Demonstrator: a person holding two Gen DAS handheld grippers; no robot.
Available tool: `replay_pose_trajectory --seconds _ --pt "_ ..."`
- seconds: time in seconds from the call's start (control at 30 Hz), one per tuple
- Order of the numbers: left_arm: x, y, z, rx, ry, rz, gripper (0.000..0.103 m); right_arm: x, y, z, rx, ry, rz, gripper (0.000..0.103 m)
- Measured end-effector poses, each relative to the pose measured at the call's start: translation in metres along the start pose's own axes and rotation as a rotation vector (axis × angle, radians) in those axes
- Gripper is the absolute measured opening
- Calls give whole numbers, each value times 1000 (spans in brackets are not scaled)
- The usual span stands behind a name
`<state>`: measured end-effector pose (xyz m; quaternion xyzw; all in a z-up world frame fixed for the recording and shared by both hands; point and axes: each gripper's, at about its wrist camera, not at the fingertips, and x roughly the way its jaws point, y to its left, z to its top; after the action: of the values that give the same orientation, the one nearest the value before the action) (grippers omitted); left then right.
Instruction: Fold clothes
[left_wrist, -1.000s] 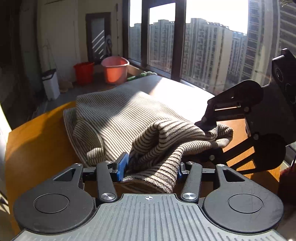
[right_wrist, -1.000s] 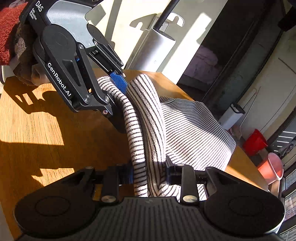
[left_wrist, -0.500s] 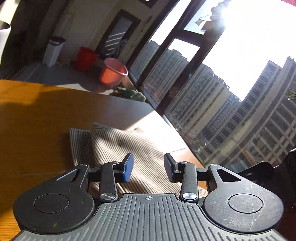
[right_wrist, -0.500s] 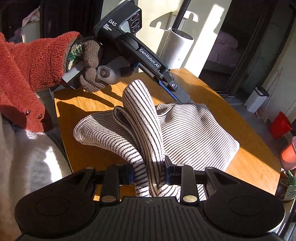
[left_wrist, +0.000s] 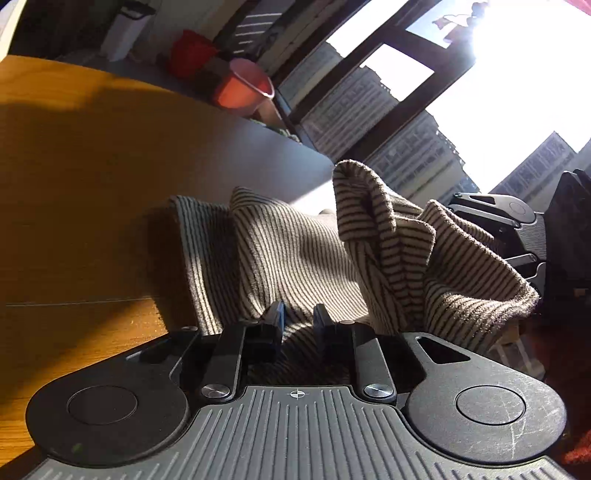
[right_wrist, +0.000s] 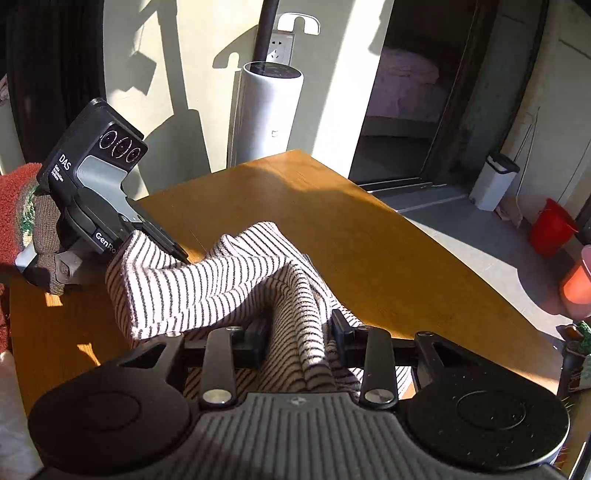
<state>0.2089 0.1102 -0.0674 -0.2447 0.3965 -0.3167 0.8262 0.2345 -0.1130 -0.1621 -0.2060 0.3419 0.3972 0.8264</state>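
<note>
A black-and-cream striped knit garment (left_wrist: 295, 254) lies bunched on the wooden table (left_wrist: 81, 155). My left gripper (left_wrist: 298, 321) hovers low over its near edge, jaws a small gap apart, with cloth under them but not pinched. My right gripper (right_wrist: 299, 332) is shut on a fold of the garment (right_wrist: 221, 284) and holds it lifted. In the right wrist view the left gripper's fingers (right_wrist: 166, 240) reach into the raised cloth from the left. The right gripper's body (left_wrist: 517, 229) shows behind the cloth at the right of the left wrist view.
The table's far edge (right_wrist: 424, 236) drops to a grey floor. A white cylinder (right_wrist: 269, 114) stands behind the table. A white bin (right_wrist: 495, 181), a red bucket (right_wrist: 552, 225) and a pink basin (left_wrist: 243, 88) sit on the floor near the window.
My left gripper let go of the garment, swung away, then came back low at its edge with narrower jaws. My right gripper kept its hold and moved the fold across.
</note>
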Motion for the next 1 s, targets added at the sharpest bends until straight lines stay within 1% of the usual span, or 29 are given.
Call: replay_pose_trajectory --seconds 0.03,0.07,0.1,0.13,0.17,0.2,0.23,0.27,0.3,0.33,0.37,0.4,0.47,0.5,0.53,0.57,0.67,0.7,0.77,0.8,0.83,0.87,0.9,1.0 --pt "-3 1 -2 -3 -8 -2 19 15 -10 -5 50 12 11 46" --pt "-8 1 -3 7 -21 7 19 26 -20 -10 103 18 26 49" --pt "-14 0 -4 20 -42 15 21 28 -29 -14 162 2 52 54" --pt "-24 -2 -5 38 -72 26 30 29 -37 -19 216 -13 76 55" --pt "-36 -6 -5 66 -113 49 46 28 -42 -23 248 -25 90 58" --pt "-48 -9 -5 94 -154 72 54 26 -44 -27 260 -37 95 59" --pt "-60 -14 -6 116 -194 79 60 24 -47 -31 272 -48 100 60" --pt "-71 -19 -5 128 -233 53 61 23 -48 -34 280 -58 101 60" --pt "-81 -26 -4 144 -271 25 67 21 -49 -37 287 -68 102 61" --pt "-88 -35 -4 168 -302 3 75 20 -49 -39 291 -77 99 61" --pt "-91 -47 -5 207 -320 -6 81 20 -48 -39 292 -87 96 61" --pt "-91 -60 -6 247 -330 -15 83 20 -47 -39 293 -94 93 61" --pt "-69 -85 -8 316 -285 -17 83 24 -49 -37 300 -109 85 61" --pt "-52 -95 -8 343 -247 1 83 22 -48 -37 305 -118 76 62" --pt "-36 -102 -9 368 -212 26 80 21 -48 -36 307 -128 60 64" --pt "-21 -104 -12 389 -183 69 78 17 -47 -36 309 -143 42 65" --pt "21 -109 -19 442 -105 189 59 -7 -43 -42 323 -230 -28 70" --pt "24 -107 -18 434 -110 209 57 -15 -42 -45 327 -258 -53 73" --pt "29 -103 -16 415 -121 248 55 -33 -36 -59 336 -308 -99 75" --pt "28 -102 -15 402 -133 263 49 -40 -33 -67 351 -332 -105 74" --pt "27 -101 -14 394 -144 285 45 -45 -31 -75 370 -355 -99 70" --pt "25 -100 -13 385 -154 300 44 -50 -30 -81 393 -375 -97 48" --pt "21 -99 -12 375 -160 300 43 -50 -32 -83 426 -383 -106 28" --pt "9 -97 -11 345 -178 301 47 -36 -46 -83 503 -375 -134 27"
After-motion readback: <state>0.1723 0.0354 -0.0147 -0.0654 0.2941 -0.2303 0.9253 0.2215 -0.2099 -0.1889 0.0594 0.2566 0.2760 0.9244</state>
